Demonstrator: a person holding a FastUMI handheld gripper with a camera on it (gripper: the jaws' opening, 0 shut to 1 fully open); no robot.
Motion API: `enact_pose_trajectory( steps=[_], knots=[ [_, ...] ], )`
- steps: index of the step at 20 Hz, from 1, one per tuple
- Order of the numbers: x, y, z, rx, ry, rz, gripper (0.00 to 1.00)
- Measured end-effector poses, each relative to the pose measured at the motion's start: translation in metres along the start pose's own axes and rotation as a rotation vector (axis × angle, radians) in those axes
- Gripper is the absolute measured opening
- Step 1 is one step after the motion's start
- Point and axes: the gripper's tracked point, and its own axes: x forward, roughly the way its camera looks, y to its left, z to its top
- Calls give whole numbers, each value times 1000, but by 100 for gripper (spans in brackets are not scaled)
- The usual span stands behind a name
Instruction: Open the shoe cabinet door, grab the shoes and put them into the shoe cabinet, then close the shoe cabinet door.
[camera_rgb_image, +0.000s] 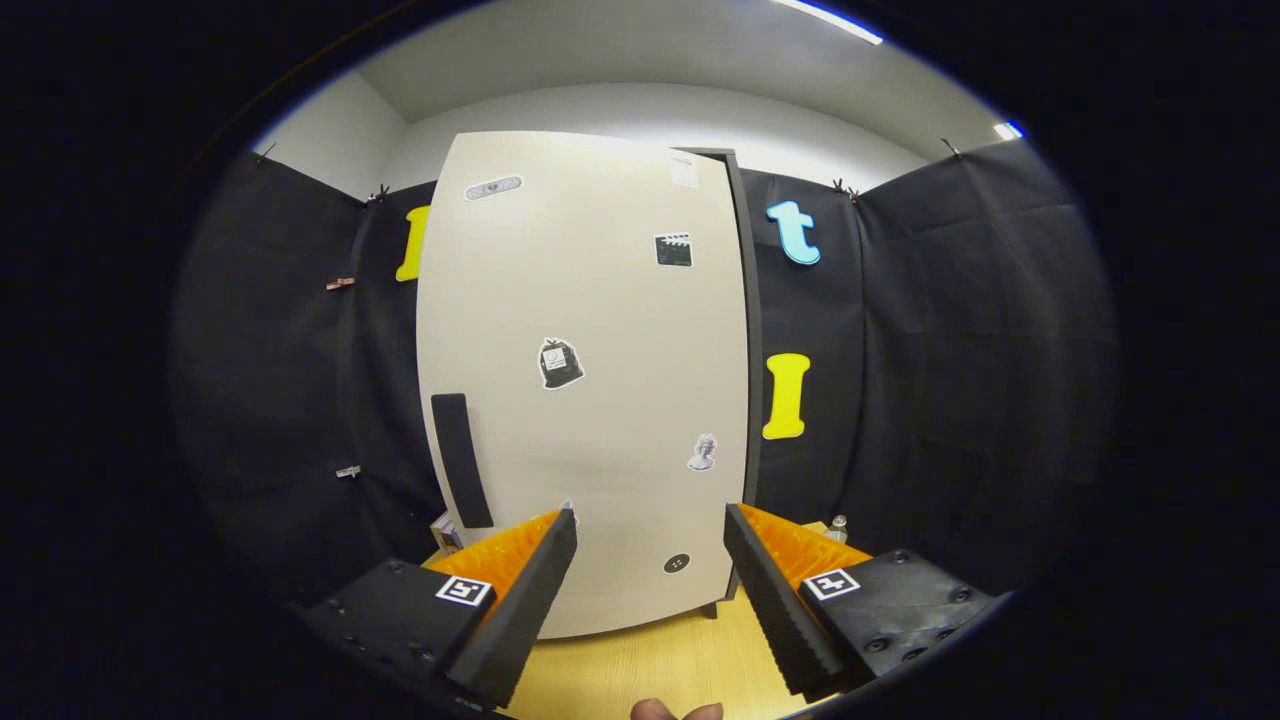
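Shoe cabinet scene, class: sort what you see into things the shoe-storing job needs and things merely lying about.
Belongs to the job:
- shoe cabinet door, shut
- its dark handle, ahead of the left finger
- tool, fingers apart, holding nothing

Just lying about:
- small bottle beside the cabinet
- stickers on the door
- wooden floor

Black cloth (950, 330) lines the booth under white walls (640, 110). A ceiling strip light (828, 20) glows above a pale wooden floor (650, 670).

Gripper-mounted fisheye, level, facing shoe cabinet door (585, 380) close ahead.
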Motion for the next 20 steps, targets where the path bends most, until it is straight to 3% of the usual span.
enact_pose_trajectory(
  steps=[20],
  knots=[
    [-9, 0, -10, 19, 24, 7, 97]
  ],
)
